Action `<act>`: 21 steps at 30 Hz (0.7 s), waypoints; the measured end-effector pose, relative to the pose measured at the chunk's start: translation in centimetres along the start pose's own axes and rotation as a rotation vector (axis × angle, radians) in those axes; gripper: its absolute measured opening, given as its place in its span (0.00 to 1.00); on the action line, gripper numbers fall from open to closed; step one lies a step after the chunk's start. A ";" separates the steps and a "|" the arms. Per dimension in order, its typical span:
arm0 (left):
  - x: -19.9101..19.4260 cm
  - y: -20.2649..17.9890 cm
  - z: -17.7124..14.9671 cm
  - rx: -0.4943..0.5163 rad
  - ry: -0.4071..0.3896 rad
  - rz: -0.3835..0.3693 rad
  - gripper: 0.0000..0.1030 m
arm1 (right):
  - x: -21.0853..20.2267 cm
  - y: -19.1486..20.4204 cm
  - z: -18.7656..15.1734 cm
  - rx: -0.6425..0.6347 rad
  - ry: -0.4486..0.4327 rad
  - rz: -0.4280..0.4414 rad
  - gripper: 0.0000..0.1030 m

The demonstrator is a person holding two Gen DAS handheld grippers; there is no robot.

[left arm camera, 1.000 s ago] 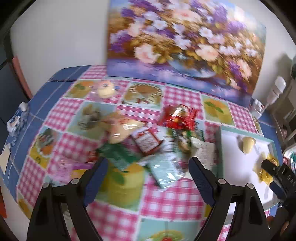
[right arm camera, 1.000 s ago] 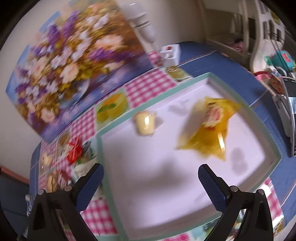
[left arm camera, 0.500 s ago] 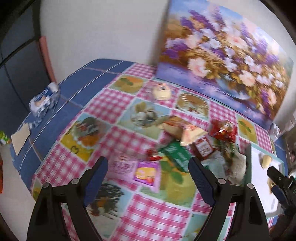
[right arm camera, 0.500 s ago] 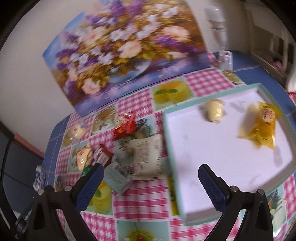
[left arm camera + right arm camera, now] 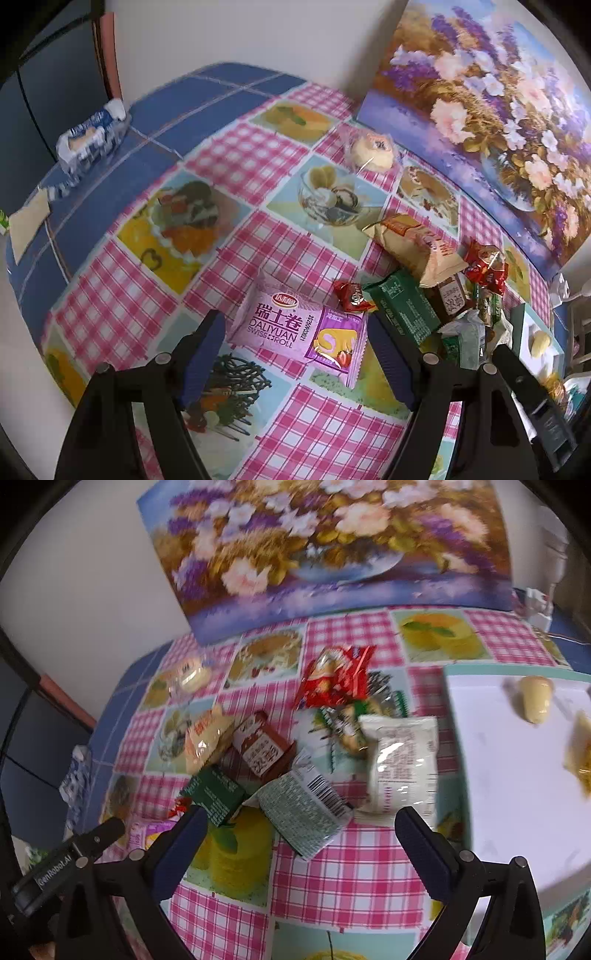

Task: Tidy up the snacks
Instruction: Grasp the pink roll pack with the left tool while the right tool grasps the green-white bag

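My left gripper (image 5: 295, 332) is open and empty, just above a pink Swiss roll packet (image 5: 291, 326) that lies between its fingers. My right gripper (image 5: 299, 834) is open and empty over a pale green packet with a barcode (image 5: 303, 808). A heap of snacks lies past it: a white packet (image 5: 400, 764), a brown packet (image 5: 262, 753), a dark green packet (image 5: 212, 794), a red packet (image 5: 336, 679) and a beige packet (image 5: 207, 738). A white tray with a teal rim (image 5: 517, 794) on the right holds a small yellow cake (image 5: 535, 698) and a yellow packet (image 5: 581, 757).
A wrapped round cake (image 5: 371, 149) lies alone near a flower painting (image 5: 498, 92) that leans on the wall. A blue-white tissue pack (image 5: 90, 138) and a paper slip (image 5: 27, 225) lie on the table's blue left edge. A small red candy (image 5: 351, 295) lies by the pink packet.
My left gripper has swung left from the snack heap to the pink Swiss roll packet. My right gripper has moved left off the tray to over the heap. Both stayed open.
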State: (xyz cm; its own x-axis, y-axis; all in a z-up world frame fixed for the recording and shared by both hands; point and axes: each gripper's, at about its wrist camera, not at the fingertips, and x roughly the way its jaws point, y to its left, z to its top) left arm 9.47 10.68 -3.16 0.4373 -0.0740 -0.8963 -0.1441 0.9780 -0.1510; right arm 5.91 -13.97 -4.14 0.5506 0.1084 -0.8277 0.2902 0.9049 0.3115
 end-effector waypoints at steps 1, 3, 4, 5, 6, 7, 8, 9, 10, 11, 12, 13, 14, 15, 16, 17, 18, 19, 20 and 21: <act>0.3 0.0 0.0 -0.006 0.008 0.000 0.78 | 0.7 0.3 -0.1 -0.011 0.015 -0.003 0.99; 1.2 0.2 0.1 -0.018 0.037 -0.001 0.78 | 1.5 0.5 -0.1 -0.023 0.032 -0.012 0.97; 1.4 0.1 0.0 -0.019 0.046 0.004 0.78 | 1.9 0.7 -0.1 -0.029 0.039 -0.016 0.96; 1.7 0.1 0.0 -0.020 0.055 0.010 0.78 | 2.2 0.8 0.0 -0.035 0.044 -0.018 0.94; 2.1 0.1 0.1 -0.023 0.064 0.013 0.78 | 2.6 0.9 0.0 -0.043 0.049 -0.021 0.94; 2.6 0.1 0.1 -0.030 0.074 0.011 0.78 | 2.8 1.0 0.1 -0.050 0.051 -0.023 0.94; 2.9 0.1 0.2 -0.035 0.079 0.010 0.78 | 3.0 1.1 0.2 -0.057 0.052 -0.025 0.94; 3.3 0.1 0.3 -0.040 0.084 0.011 0.78 | 3.2 1.2 0.3 -0.062 0.055 -0.028 0.94; 3.6 0.1 0.3 -0.042 0.089 0.015 0.79 | 3.4 1.2 0.4 -0.066 0.059 -0.030 0.94; 4.0 0.0 0.4 -0.039 0.095 0.020 0.79 | 3.6 1.1 0.4 -0.066 0.062 -0.029 0.94; 4.2 -0.1 0.4 -0.031 0.100 0.023 0.80 | 3.8 1.1 0.5 -0.065 0.065 -0.028 0.94; 4.5 -0.4 0.4 -0.014 0.106 0.024 0.85 | 4.0 1.0 0.6 -0.064 0.069 -0.027 0.94; 4.7 -0.6 0.4 -0.003 0.108 0.027 0.87 | 4.3 1.0 0.6 -0.063 0.074 -0.029 0.94; 4.8 -0.8 0.4 0.012 0.109 0.030 0.87 | 4.5 1.0 0.7 -0.064 0.078 -0.031 0.94; 5.1 -1.1 0.4 0.028 0.115 0.031 0.87 | 4.7 0.9 0.7 -0.064 0.082 -0.030 0.94; 5.3 -1.3 0.3 0.044 0.122 0.034 0.87 | 4.9 0.9 0.7 -0.065 0.087 -0.026 0.94; 5.4 -1.5 0.3 0.060 0.123 0.043 0.87 | 5.0 1.0 0.7 -0.067 0.090 -0.025 0.94; 5.4 -1.7 0.2 0.073 0.123 0.049 0.89 | 5.2 1.0 0.7 -0.070 0.095 -0.025 0.94; 5.5 -1.9 0.2 0.092 0.128 0.055 0.93 | 5.4 1.0 0.6 -0.072 0.100 -0.027 0.94; 5.7 -2.1 0.1 0.103 0.134 0.060 0.93 | 5.6 1.0 0.6 -0.071 0.106 -0.030 0.93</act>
State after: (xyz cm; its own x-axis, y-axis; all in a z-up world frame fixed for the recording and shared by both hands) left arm 12.33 8.24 -7.88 0.3078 -0.0330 -0.9509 -0.0719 0.9957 -0.0578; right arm 9.77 -12.69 -8.21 0.4559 0.1207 -0.8818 0.2467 0.9348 0.2555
